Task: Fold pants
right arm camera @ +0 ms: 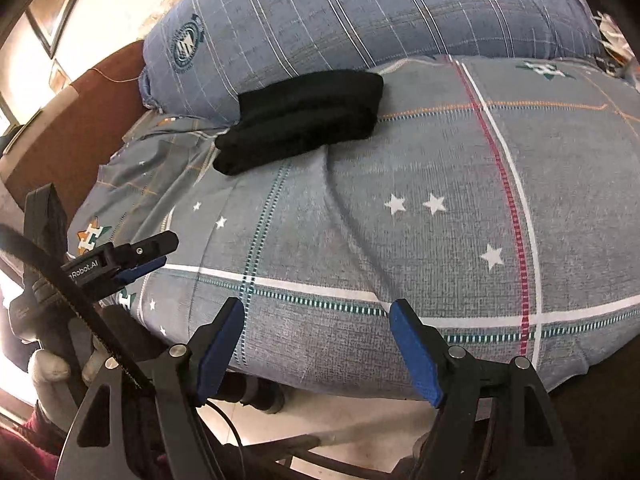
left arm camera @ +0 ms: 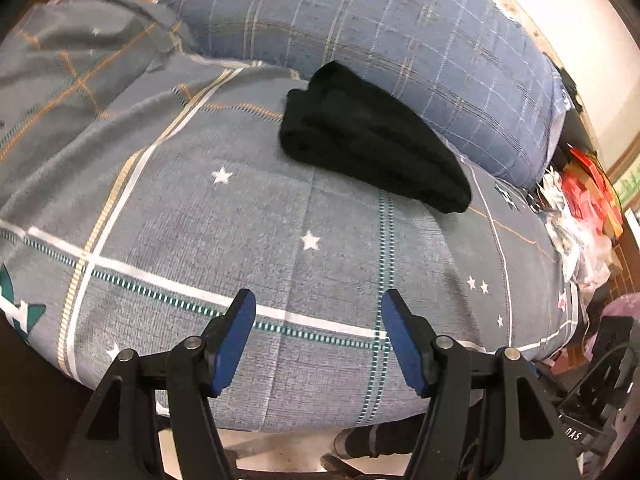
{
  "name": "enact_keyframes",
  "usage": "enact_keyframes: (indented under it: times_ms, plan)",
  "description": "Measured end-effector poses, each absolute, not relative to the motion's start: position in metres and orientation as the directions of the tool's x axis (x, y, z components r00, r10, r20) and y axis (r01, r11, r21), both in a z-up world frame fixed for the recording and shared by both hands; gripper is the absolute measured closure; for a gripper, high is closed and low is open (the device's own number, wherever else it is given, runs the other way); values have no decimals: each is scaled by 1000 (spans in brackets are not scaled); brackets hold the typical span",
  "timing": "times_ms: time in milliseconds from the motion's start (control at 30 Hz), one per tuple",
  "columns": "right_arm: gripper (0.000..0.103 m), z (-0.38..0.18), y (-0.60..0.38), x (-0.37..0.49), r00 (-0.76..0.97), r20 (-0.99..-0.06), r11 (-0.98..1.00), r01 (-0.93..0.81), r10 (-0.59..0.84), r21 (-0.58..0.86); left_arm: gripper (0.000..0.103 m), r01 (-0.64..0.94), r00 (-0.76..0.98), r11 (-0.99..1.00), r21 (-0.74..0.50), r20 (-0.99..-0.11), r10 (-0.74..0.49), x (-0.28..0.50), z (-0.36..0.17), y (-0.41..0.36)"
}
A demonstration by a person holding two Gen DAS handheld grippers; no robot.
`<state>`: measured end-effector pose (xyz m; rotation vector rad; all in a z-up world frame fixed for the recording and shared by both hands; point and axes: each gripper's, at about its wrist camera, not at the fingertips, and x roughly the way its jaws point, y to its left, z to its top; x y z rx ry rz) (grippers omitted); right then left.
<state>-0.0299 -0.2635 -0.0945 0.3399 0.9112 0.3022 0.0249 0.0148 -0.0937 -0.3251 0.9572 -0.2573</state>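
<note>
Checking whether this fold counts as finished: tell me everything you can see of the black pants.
The black pants are a compact folded bundle of soft, thick-looking dark fabric, with stacked layers showing along one edge. They lie flat on the grey star-patterned bedsheet, their far side against the blue checked pillow. Neither tool touches them; both are well short of the bundle. No waistband, pockets or labels can be made out.
</note>
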Motion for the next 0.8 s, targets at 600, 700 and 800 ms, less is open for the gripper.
enact_keyframes:
  times_ms: [600,700,800]
  plan:
    - [23,-115,-255,-18,519,-755,901,-75,401,427,39,43,529,920,-389,-772,-351,26,-103,21]
    - [23,-117,-260,-17,519,-750,894,-62,410,445,39,56,539,920,-388,-764,-354,24,-99,18]
    - [23,-114,-263,-21,531,-745,895,-62,405,442,39,63,530,925,-375,-773,-349,26,-103,12]
